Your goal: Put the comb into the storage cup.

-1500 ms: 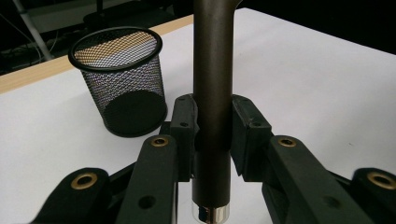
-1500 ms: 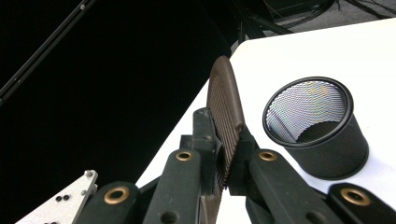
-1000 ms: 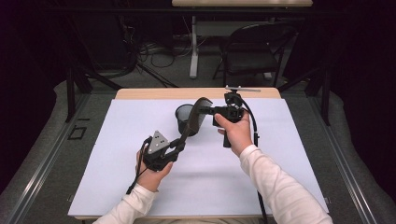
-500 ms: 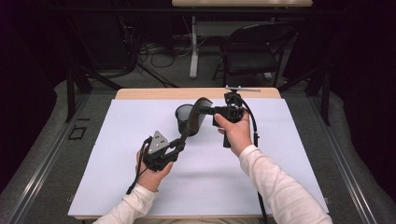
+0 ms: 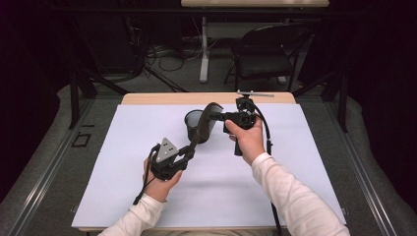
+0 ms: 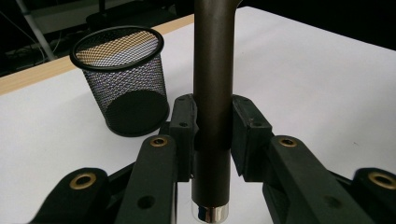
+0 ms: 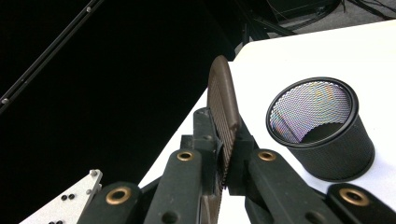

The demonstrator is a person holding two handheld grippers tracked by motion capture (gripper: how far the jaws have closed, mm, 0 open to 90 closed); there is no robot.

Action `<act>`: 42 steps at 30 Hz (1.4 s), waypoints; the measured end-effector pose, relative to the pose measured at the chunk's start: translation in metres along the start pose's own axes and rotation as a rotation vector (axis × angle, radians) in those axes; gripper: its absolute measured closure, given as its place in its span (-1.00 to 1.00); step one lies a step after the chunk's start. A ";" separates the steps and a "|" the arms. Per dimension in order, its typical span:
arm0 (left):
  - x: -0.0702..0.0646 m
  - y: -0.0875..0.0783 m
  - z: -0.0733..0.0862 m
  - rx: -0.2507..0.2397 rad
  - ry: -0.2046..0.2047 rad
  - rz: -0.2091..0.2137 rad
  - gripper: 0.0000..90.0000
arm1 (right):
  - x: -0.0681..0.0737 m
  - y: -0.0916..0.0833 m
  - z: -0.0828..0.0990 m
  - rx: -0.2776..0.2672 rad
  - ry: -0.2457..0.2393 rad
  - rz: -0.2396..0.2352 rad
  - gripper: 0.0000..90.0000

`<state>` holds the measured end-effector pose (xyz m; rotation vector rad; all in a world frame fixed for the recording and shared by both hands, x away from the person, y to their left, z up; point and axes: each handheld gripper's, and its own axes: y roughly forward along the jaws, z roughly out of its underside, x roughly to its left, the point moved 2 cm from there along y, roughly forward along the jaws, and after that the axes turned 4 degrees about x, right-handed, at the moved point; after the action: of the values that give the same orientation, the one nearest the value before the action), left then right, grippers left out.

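Both grippers, left and right, squeeze a brown brush: round handle, bumpy flat head. A black mesh cup stands on the smooth white table in a dark room.

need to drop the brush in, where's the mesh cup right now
In the high view the mesh cup stands upright on the white table, centre-back, just behind the brush held between both grippers.

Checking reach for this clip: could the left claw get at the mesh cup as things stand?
Probably not: the left claw is shut on the brush handle, so it is occupied, though the mesh cup stands close with nothing between.
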<state>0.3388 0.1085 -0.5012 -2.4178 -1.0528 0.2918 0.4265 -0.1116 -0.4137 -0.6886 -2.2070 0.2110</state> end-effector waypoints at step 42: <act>0.004 0.000 -0.001 -0.024 -0.036 -0.029 -0.07 | 0.002 0.001 -0.001 -0.016 0.002 -0.006 0.92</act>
<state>0.3420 0.1111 -0.5007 -2.4246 -1.1127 0.3160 0.4265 -0.1099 -0.4127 -0.6901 -2.2109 0.1901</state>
